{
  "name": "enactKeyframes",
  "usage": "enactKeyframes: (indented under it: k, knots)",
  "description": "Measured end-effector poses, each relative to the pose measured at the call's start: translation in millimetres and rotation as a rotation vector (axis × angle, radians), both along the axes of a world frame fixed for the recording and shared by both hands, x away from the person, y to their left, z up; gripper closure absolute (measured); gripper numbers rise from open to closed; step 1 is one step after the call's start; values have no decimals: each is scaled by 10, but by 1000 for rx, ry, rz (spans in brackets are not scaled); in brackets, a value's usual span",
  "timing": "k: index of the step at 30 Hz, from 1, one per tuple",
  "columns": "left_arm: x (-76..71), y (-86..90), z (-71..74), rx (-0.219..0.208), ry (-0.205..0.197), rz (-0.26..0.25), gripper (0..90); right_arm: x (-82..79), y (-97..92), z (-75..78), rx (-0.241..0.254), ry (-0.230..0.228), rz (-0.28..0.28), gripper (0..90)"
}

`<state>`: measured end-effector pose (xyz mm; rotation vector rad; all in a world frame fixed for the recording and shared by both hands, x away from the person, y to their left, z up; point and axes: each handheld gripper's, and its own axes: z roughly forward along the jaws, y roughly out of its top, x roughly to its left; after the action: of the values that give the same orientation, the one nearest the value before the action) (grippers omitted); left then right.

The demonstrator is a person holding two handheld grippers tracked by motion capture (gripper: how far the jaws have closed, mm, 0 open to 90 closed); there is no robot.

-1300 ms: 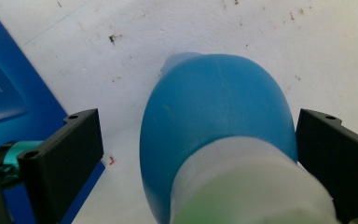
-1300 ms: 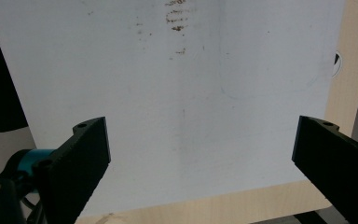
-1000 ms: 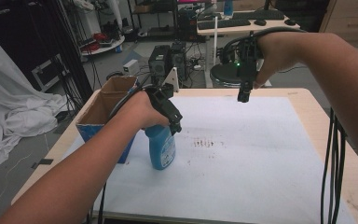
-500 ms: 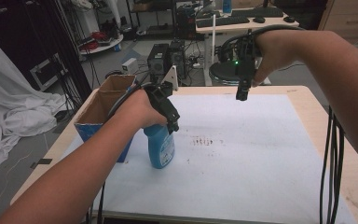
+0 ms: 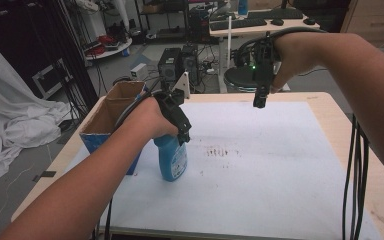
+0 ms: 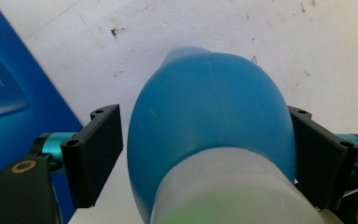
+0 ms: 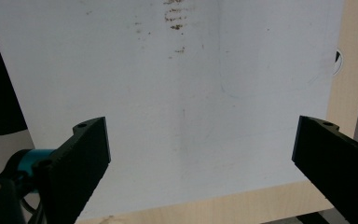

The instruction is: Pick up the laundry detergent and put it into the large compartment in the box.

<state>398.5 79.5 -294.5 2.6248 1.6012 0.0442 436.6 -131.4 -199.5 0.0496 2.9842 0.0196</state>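
My left gripper (image 5: pixel 180 131) sits around the blue spray bottle (image 5: pixel 172 157), upright on the white mat (image 5: pixel 280 165) beside the cardboard box (image 5: pixel 111 112), jaws not yet pinching, so lifting remains, I'd say, while my right gripper (image 5: pixel 259 100) hangs spread and empty ahead.

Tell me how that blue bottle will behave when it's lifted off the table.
The blue bottle looks like smooth, rounded plastic, so it may slip between the left gripper jaws. Standing tall on a narrow base, it could tip if nudged. How full it is cannot be seen.
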Motion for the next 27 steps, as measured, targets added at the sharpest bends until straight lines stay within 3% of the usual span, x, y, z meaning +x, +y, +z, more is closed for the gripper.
enactKeyframes:
  k: [11,27]
  knots:
    - [-9,23,6,-17,11,21,228,-3,2,0,8,0,-8,32]
    - [-10,0,-18,0,15,23,261,9,10,-3,4,2,-14,32]
